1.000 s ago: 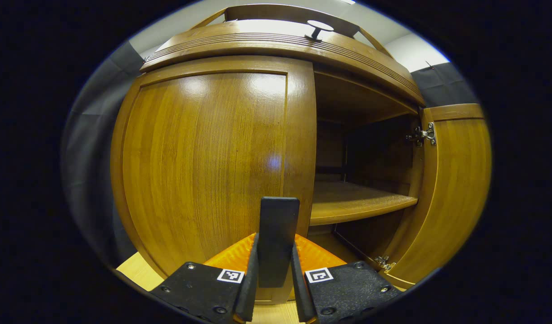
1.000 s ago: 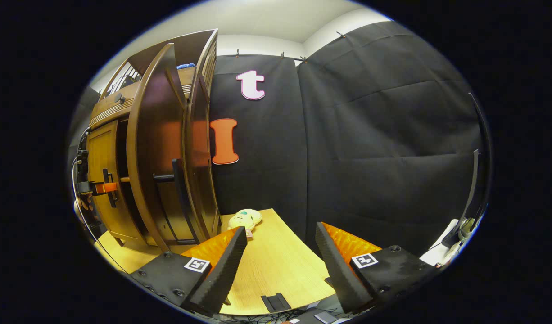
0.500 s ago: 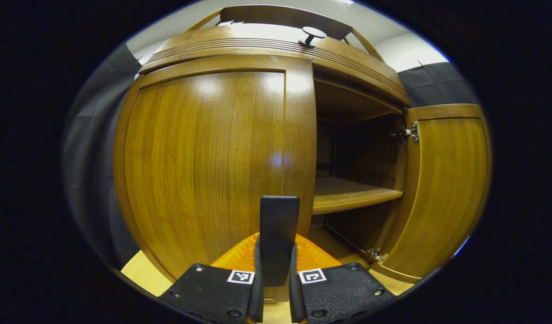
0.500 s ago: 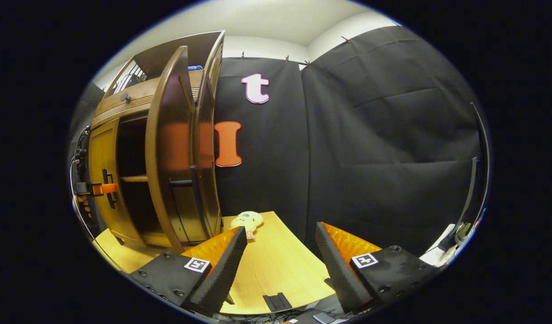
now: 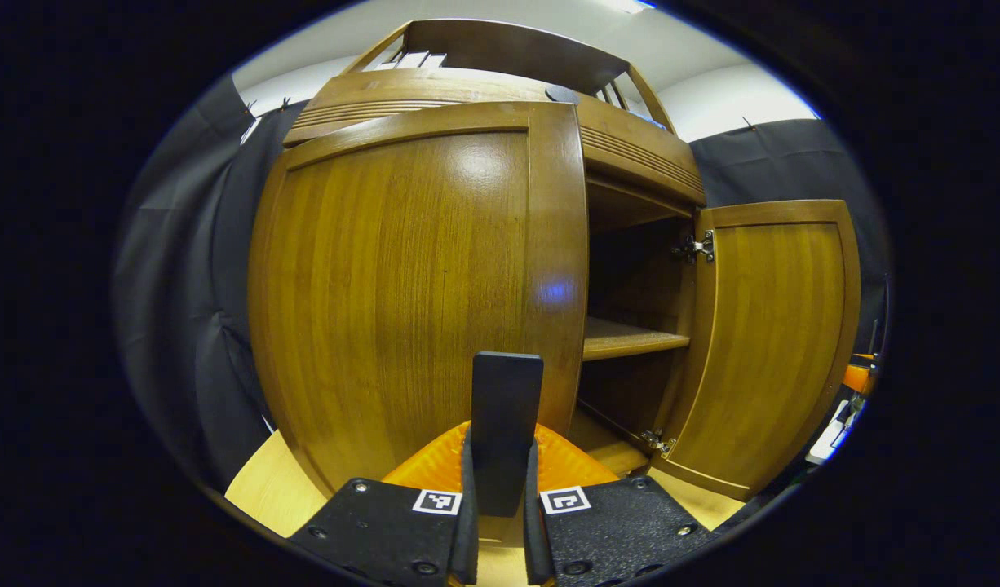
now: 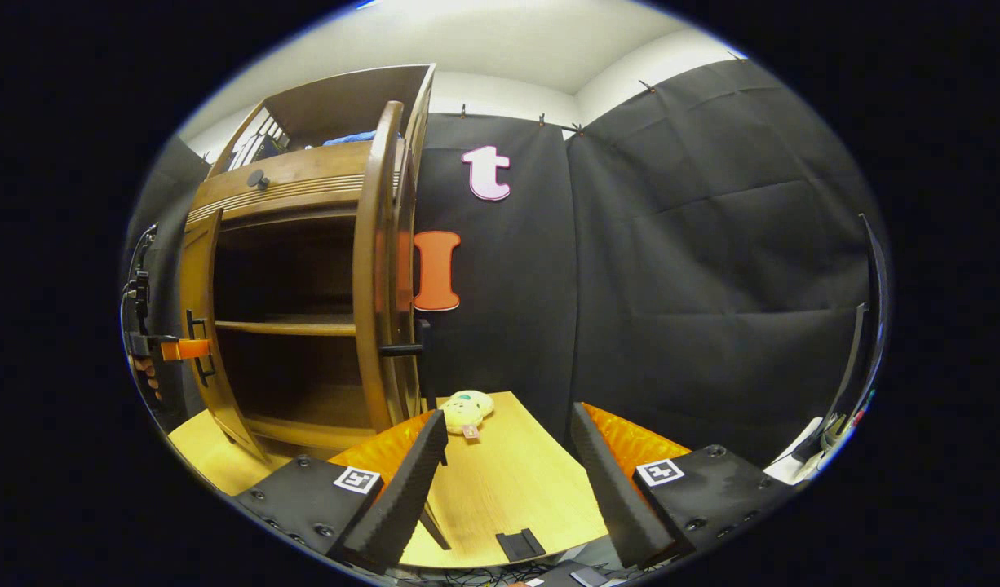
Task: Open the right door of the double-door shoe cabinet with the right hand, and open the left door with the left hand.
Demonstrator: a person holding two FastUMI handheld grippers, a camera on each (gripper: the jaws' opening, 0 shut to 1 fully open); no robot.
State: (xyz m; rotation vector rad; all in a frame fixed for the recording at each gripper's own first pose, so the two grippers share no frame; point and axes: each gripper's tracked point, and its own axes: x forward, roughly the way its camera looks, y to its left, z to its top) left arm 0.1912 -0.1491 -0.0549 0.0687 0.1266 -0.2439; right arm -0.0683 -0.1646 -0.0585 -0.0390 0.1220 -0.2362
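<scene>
Wooden brown left door [image 5: 418, 285] part-open with left gripper [image 5: 500, 489] clamped on its dark bar handle [image 5: 506, 424]: pull along hinge arc; right gripper [image 6: 506, 465] gapes empty.

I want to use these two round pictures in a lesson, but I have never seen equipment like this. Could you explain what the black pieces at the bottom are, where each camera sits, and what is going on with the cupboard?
A person holds a two-finger gripper in each hand, and a fisheye camera rides on each.

In the left gripper view, the left gripper is shut on the dark handle of the left door, pulling it open. Beside it the right door already stands open, showing a shelf.

In the right gripper view, the right gripper is open and holds nothing. It looks across a wooden table with a small plush toy lying near the cabinet.
</scene>
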